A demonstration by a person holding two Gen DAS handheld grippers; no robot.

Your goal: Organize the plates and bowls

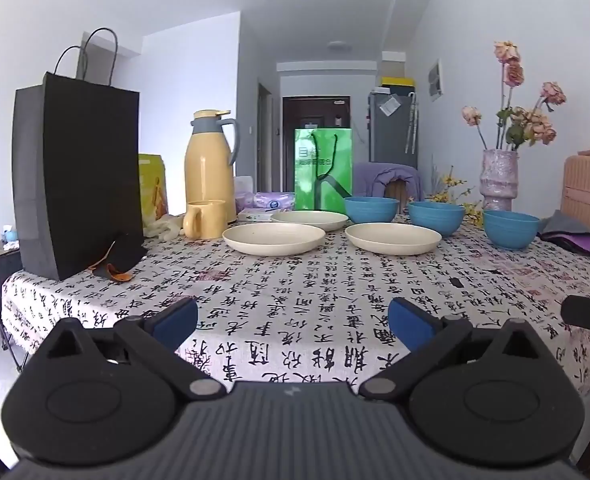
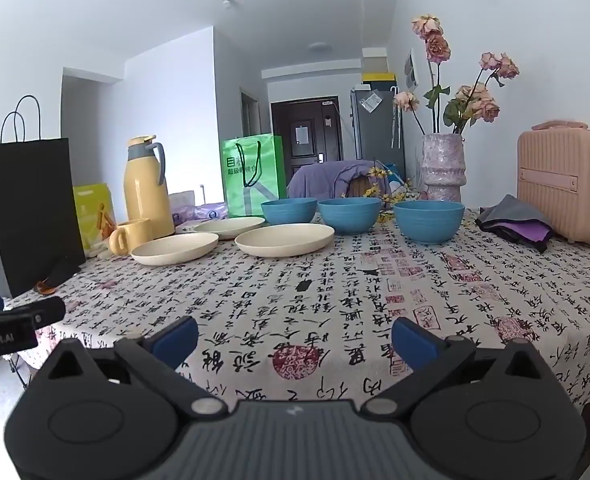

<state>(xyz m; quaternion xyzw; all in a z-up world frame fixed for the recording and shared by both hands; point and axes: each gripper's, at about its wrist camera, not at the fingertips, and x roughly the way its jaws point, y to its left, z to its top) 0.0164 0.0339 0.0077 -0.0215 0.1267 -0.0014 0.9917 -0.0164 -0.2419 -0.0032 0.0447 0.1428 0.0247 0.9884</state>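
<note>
Left wrist view: left gripper (image 1: 293, 322) hovered over the near edge of the table (image 1: 335, 292), jaws spread wide apart w/ nothing between them. Three cream plates (image 1: 274, 239) lay separately mid-table, two in front and one behind, rims close but not stacked; three blue bowls (image 1: 436, 217) stood upright in a loose row to their right, each apart from the next. A yellow mug (image 1: 205, 220) and thermos (image 1: 210, 164) stood just left of the plates; a vase (image 1: 499, 179) of dried flowers stood behind the bowls. Right wrist view: right gripper (image 2: 295, 338) likewise hung near the table's front edge, jaws wide apart and empty, well short of the crockery; the nearest bowl (image 2: 429, 220) sat right of centre, the nearest plate (image 2: 285, 240) left of it. Judged stage: pre-reach, nothing grasped yet. Risks: shallow plate rims give a two-finger grip little purchase, so a plate could slip or tilt when lifted; reaching for the rear plate could knock the mug; a careless reach past the bowls could topple the vase.
</note>
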